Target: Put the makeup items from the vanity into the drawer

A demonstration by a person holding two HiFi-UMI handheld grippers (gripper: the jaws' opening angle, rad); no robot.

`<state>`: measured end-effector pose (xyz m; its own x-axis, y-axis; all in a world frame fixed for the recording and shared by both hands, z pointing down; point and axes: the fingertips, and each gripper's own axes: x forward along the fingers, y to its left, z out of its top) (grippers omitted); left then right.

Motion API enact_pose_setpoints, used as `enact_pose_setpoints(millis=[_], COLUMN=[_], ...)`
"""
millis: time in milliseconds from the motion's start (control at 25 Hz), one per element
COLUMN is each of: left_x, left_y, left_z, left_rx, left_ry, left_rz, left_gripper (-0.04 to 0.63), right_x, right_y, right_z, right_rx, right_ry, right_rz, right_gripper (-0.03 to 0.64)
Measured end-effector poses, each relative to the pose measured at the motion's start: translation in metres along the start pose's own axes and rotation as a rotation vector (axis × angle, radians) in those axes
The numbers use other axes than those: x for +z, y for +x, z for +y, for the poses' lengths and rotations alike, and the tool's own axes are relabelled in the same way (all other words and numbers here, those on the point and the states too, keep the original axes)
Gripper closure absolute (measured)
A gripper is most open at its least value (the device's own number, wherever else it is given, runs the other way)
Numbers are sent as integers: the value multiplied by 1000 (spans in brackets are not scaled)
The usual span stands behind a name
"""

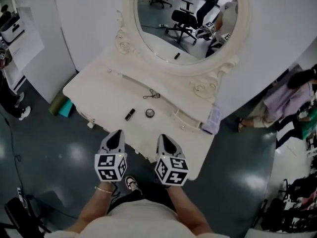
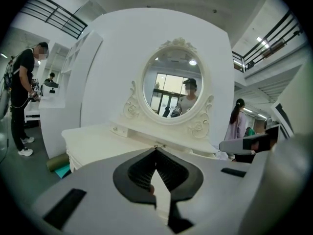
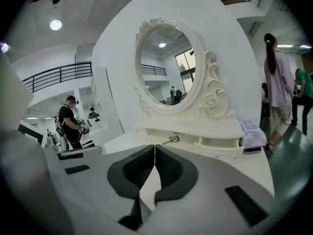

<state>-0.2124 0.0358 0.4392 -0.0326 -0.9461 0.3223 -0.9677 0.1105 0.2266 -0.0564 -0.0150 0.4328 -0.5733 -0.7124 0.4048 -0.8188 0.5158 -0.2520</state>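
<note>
On the white vanity point(image 1: 99, 90), below the oval mirror point(image 1: 185, 19), lie a black eyelash curler point(image 1: 151, 95), a small black tube point(image 1: 130, 114) and a round compact point(image 1: 149, 113). The curler also shows in the left gripper view point(image 2: 160, 146) and the right gripper view point(image 3: 172, 140). A small drawer point(image 3: 226, 142) under the mirror shelf stands open at the right. My left gripper point(image 1: 117, 137) and right gripper point(image 1: 164, 140) hover side by side at the vanity's front edge, short of the items. Both are shut and hold nothing, as the left gripper point(image 2: 156, 151) and right gripper point(image 3: 155, 147) show in their own views.
A lilac pouch point(image 1: 214, 119) lies on the vanity's right end. A green and teal roll point(image 1: 62, 107) lies on the floor at its left. One person point(image 2: 22, 97) stands far left and another point(image 1: 287, 95) stands to the right. My feet are under the front edge.
</note>
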Motion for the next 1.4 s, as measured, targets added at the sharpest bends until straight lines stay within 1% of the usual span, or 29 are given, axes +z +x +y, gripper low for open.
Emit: enact_pose_setpoints(millis=[240, 440, 640, 880, 1120, 1200, 1320, 1360, 1400], left_x=[-3, 0, 12, 17, 4, -2, -11, -14, -18], left_y=[17, 35, 48, 64, 76, 82, 92, 96, 100], left_z=[1, 4, 4, 6, 13, 15, 18, 18, 19], left_rx=[-15, -10, -9, 26, 35, 32, 37, 35, 30], left_ry=[-4, 9, 15, 9, -12, -27, -29, -30, -31], left_rz=[20, 27, 14, -2, 35, 48, 75, 87, 102], left_gripper=[594, 594, 594, 594, 594, 589, 586, 576, 545], right_x=[4, 10, 29, 35, 26, 21, 14, 11, 9], right_y=[13, 38, 50, 63, 77, 82, 89, 91, 93], right_z=[-5, -7, -9, -24, -29, -33, -42, -46, -49], right_rx=[-17, 6, 24, 22, 39, 43, 42, 40, 38], right_ry=[-2, -3, -17, -9, 3, 9, 18, 22, 27], right_rz=[1, 5, -18, -4, 34, 50, 73, 81, 88], right_gripper=[598, 598, 598, 598, 598, 598, 598, 598, 598])
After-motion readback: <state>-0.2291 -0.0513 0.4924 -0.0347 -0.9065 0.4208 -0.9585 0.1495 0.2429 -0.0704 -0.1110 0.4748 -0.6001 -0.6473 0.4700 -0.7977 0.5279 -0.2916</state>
